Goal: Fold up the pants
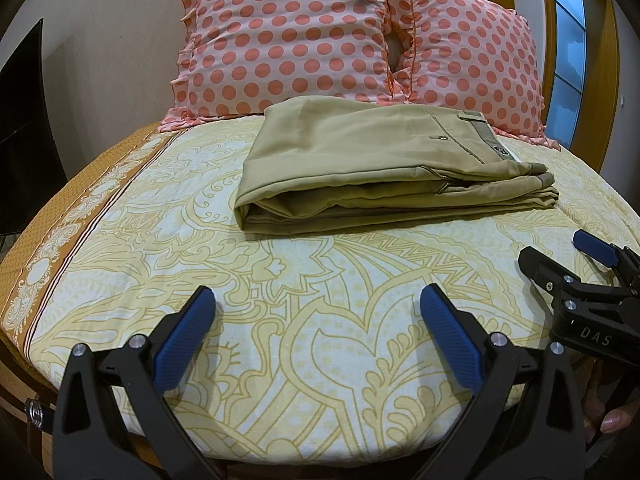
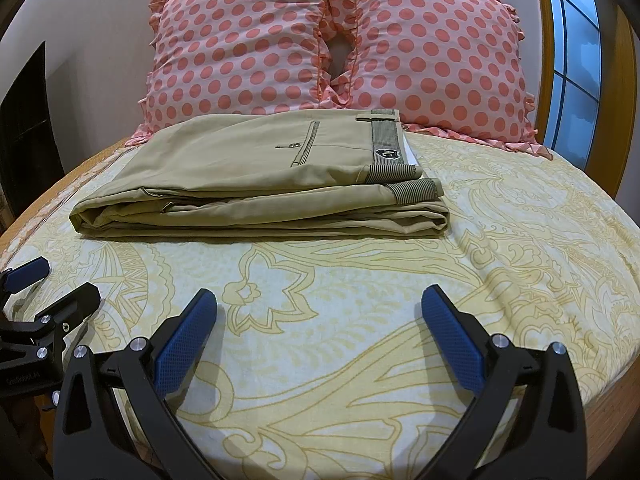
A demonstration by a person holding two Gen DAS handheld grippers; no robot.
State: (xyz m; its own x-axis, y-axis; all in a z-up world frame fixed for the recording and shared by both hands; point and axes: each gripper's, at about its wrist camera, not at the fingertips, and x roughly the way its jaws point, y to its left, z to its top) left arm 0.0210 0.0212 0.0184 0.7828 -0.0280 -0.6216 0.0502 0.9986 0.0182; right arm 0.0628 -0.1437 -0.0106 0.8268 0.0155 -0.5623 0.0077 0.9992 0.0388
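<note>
Khaki pants (image 1: 380, 168) lie folded into a flat rectangular stack on the bed, waistband to the right; they also show in the right wrist view (image 2: 256, 184). My left gripper (image 1: 316, 300) is open and empty, hovering over the sheet in front of the pants. My right gripper (image 2: 320, 300) is open and empty too, a short way in front of the pants. The right gripper also shows at the right edge of the left wrist view (image 1: 560, 256). The left gripper shows at the left edge of the right wrist view (image 2: 60, 284).
A yellow patterned bedsheet (image 1: 304, 344) covers the bed. Two pink polka-dot pillows (image 1: 288, 40) (image 1: 468, 64) stand behind the pants against the wall. A wood-framed window (image 2: 576, 64) is at the right. A dark panel (image 1: 24, 120) is at the left.
</note>
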